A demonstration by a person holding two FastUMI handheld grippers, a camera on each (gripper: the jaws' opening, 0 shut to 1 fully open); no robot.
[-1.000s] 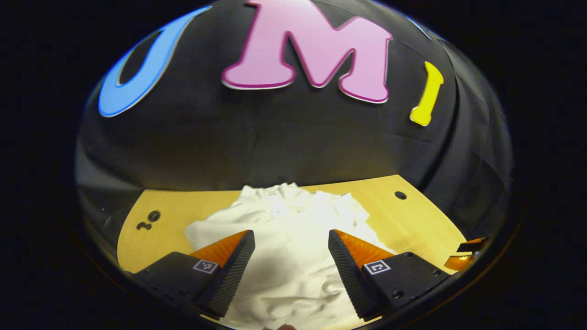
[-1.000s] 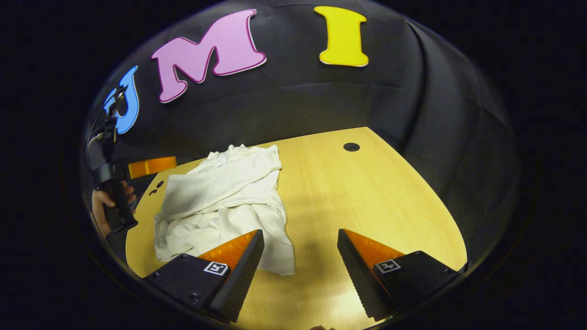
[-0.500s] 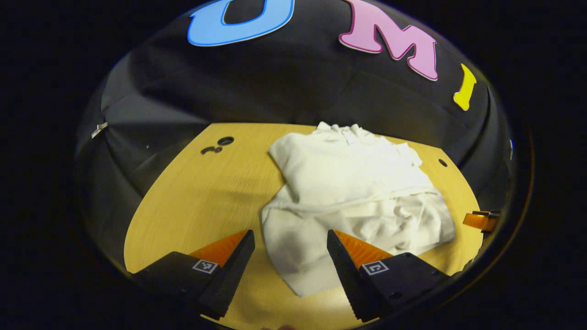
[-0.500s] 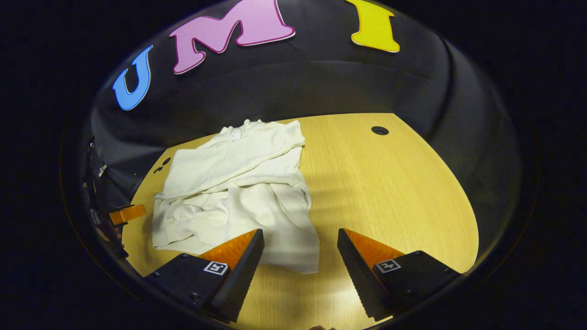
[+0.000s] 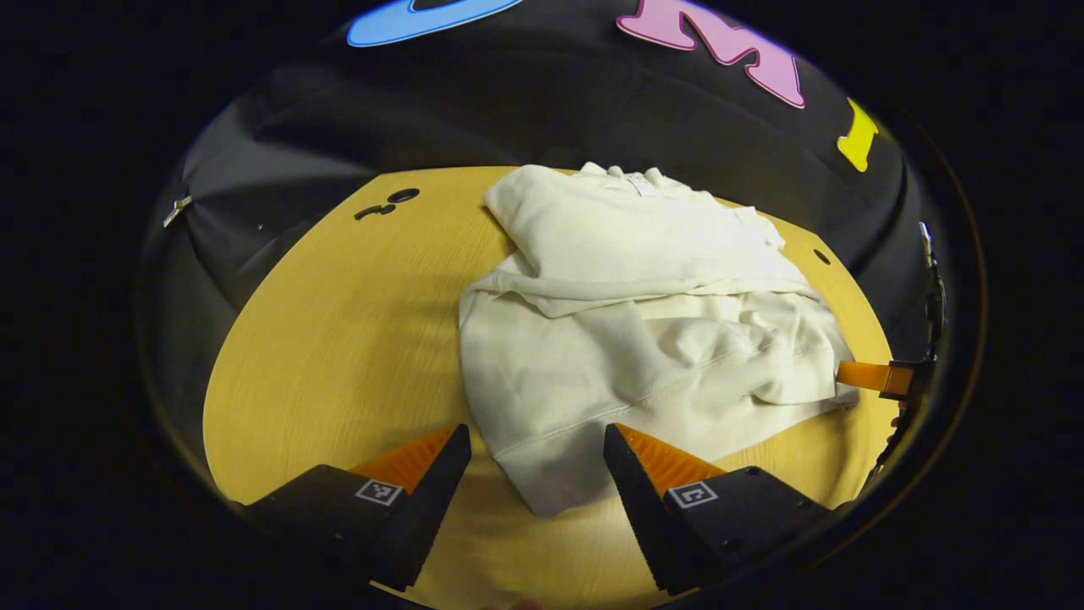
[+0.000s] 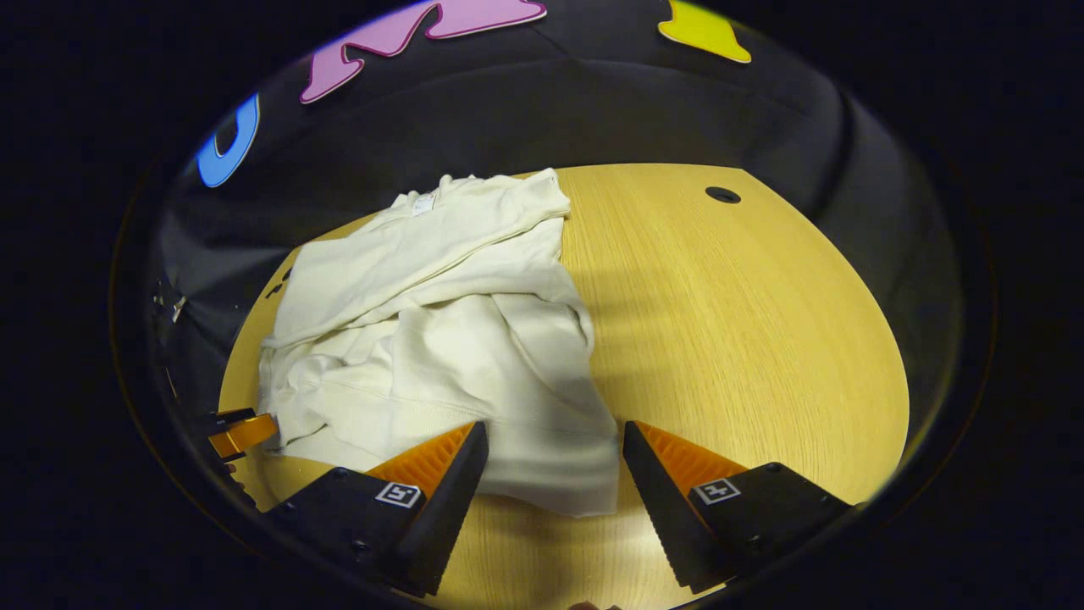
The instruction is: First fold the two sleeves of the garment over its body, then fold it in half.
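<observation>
Cream garment [image 5: 644, 339] on table [image 5: 339, 339], sleeves apparently folded over; both claws, left [image 5: 537, 474] and right [image 6: 555, 474], spread empty above hem corners, halving next.

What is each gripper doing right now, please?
Left gripper: open, holding nothing, its fingers either side of the near corner of the garment.
Right gripper: open, holding nothing, above the garment's near edge.

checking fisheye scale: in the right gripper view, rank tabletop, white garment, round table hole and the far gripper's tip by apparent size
1. tabletop
2. white garment
3. far gripper's tip
4. round table hole, about alike with the tip; distances differ, so unsure.
</observation>
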